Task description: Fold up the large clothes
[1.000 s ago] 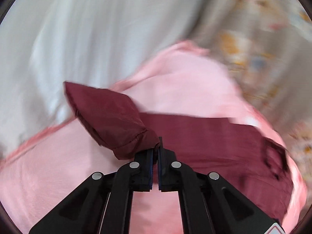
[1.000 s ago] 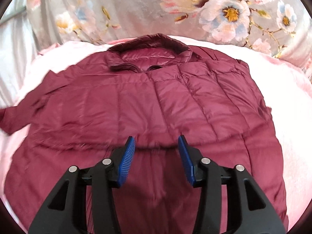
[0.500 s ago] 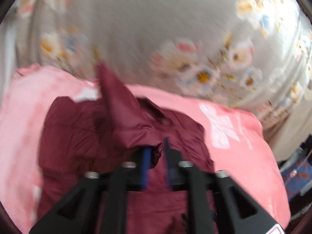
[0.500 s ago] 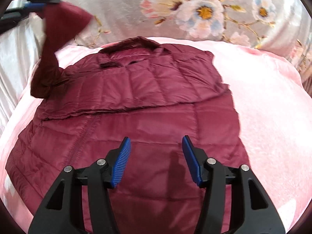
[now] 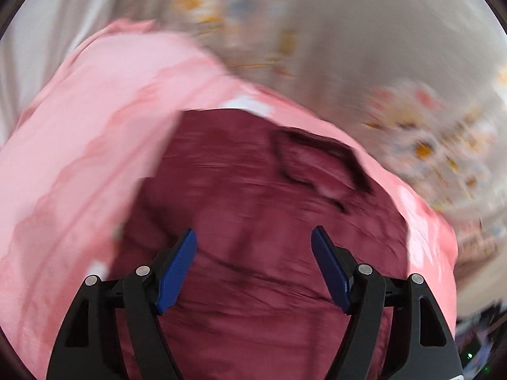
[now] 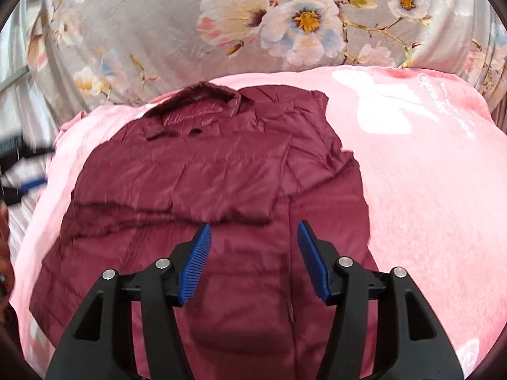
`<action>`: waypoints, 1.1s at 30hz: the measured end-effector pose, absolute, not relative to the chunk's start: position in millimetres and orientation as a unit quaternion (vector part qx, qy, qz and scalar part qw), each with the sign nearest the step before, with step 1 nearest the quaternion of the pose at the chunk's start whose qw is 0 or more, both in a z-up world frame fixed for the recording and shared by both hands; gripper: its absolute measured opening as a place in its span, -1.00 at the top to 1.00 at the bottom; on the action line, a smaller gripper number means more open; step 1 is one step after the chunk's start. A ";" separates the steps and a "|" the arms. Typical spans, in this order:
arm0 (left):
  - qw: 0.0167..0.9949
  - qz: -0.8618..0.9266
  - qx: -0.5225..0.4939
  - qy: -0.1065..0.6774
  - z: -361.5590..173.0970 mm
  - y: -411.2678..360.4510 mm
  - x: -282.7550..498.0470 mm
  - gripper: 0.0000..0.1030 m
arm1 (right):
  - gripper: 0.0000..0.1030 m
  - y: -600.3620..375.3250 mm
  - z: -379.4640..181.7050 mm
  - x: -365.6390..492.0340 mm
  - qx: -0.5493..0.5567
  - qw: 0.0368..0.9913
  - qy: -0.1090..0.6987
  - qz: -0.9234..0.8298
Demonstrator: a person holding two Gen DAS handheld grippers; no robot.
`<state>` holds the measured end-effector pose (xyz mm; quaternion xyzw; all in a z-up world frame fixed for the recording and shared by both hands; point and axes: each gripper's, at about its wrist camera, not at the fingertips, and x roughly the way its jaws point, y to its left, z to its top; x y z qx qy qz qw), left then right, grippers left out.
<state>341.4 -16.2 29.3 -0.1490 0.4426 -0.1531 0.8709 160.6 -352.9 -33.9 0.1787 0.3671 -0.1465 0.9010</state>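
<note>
Maroon quilted puffer jacket (image 6: 202, 190) lies flat on a pink blanket (image 6: 427, 190), collar (image 6: 202, 95) at the far end toward the floral fabric (image 6: 158, 25). One sleeve (image 6: 177, 186) is folded across the chest, its lower edge making a ridge just ahead of the right claw's tips. Jacket's right side edge looks tucked in straight; zipper line runs down the front below the fold.

Right claw (image 6: 253, 231) hovers over the jacket's lower front, jaws apart and opening, blue pads (image 6: 196, 262) clear of the fabric, nothing between them.

Left claw (image 5: 253, 237) is over the same jacket (image 5: 253, 221) from the other side, jaws wide and opening, nothing pinched; blue pads (image 5: 177, 269) are bare. Left view is heavily motion-blurred, collar opening (image 5: 320, 164) reads only as a dark outline. Pink blanket (image 5: 79, 158) wraps around the jacket there too.

In the right view the left claw (image 6: 19, 164) shows as a blur at the left edge, off the blanket's side. White cloth (image 6: 19, 95) sits behind it.
</note>
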 end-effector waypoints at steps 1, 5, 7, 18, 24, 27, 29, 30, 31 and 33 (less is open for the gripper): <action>0.865 -0.136 -0.165 0.453 20.4 -0.2 351.9 -0.38 | -0.12 -355.7 -33.9 165.3 0.185 0.899 0.367 -0.151; 0.848 -0.105 -0.210 0.476 -7.1 38.0 379.3 -0.38 | -0.14 -377.3 -43.1 190.2 0.238 0.882 0.379 -0.147; 0.838 -0.101 -0.228 0.485 -18.9 48.3 388.1 -0.35 | -0.14 -384.1 -51.1 201.8 0.259 0.874 0.387 -0.141; 0.799 -0.146 -0.310 0.494 -34.5 56.3 403.1 -0.19 | 0.97 -383.5 -10.6 230.2 0.200 0.904 0.350 -0.144; 0.799 -0.140 -0.295 0.505 -40.8 36.3 417.2 -0.19 | 0.97 -389.5 42.6 244.0 0.162 0.922 0.324 -0.135; 0.798 -0.124 -0.295 0.511 -51.7 31.5 425.7 -0.12 | 0.98 -389.7 56.7 253.2 0.137 0.926 0.325 -0.135; 0.802 -0.106 -0.285 0.513 -56.0 31.5 430.3 0.36 | 0.98 -390.8 57.2 256.4 0.127 0.925 0.329 -0.140; 0.806 -0.092 -0.275 0.516 -57.6 32.5 432.3 0.68 | 0.98 -391.6 55.5 254.9 0.127 0.924 0.332 -0.141; 0.809 -0.087 -0.271 0.514 -58.0 33.9 432.7 0.81 | 0.98 -393.9 49.8 252.8 0.130 0.922 0.337 -0.142; 0.822 -0.073 -0.247 0.508 -55.3 35.7 431.1 0.95 | 0.98 -398.3 33.4 250.3 0.137 0.915 0.350 -0.143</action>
